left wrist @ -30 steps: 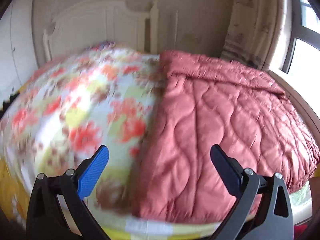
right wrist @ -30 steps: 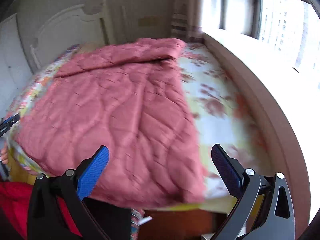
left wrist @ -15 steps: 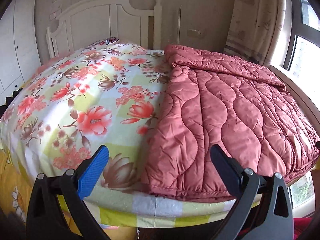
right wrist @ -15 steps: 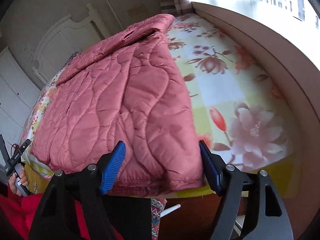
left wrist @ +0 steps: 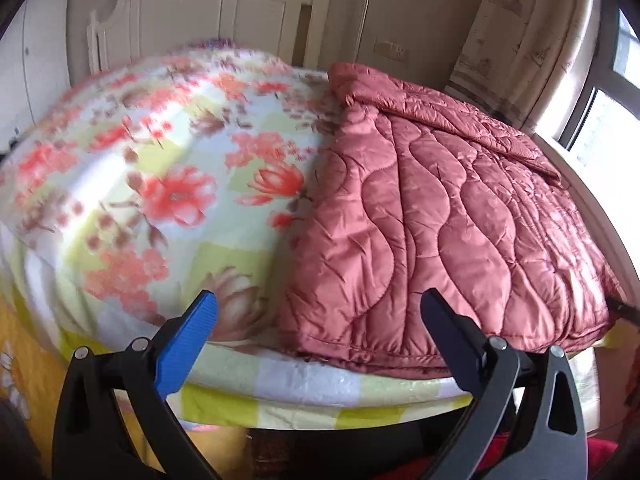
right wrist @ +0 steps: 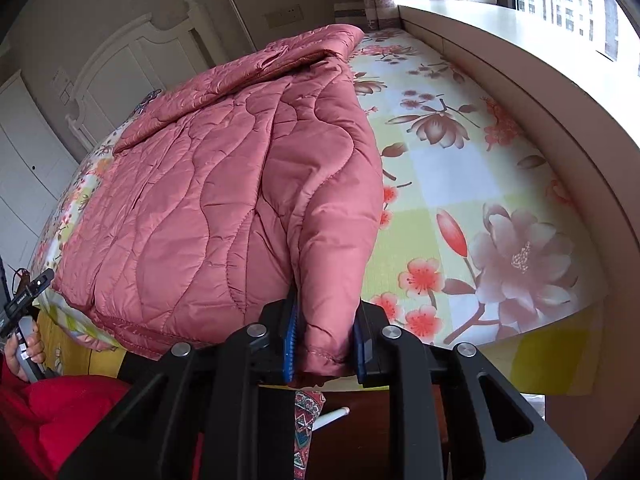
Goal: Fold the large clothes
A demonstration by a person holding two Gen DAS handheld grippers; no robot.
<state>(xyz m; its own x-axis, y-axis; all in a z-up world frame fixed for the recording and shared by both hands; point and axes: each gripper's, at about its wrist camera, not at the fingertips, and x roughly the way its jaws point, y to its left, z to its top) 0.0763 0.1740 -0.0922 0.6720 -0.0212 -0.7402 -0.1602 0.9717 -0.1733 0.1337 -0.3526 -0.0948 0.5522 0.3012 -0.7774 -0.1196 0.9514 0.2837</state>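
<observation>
— Across the flowered bedspread lies the pink quilted coat, hem at the bed's near edge.

— And the grippers?

— Right gripper: jaws closing, the coat's near corner pinched between them. Left gripper: jaws wide, nothing between, hovering just off the other hem corner.

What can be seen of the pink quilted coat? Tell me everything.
The pink quilted coat is shiny, padded fabric with wavy stitching. It lies flat on the floral bedsheet, hem at the bed's near edge. The right gripper is closing on one near corner, bunching it; the left gripper hovers open over the other.
</observation>
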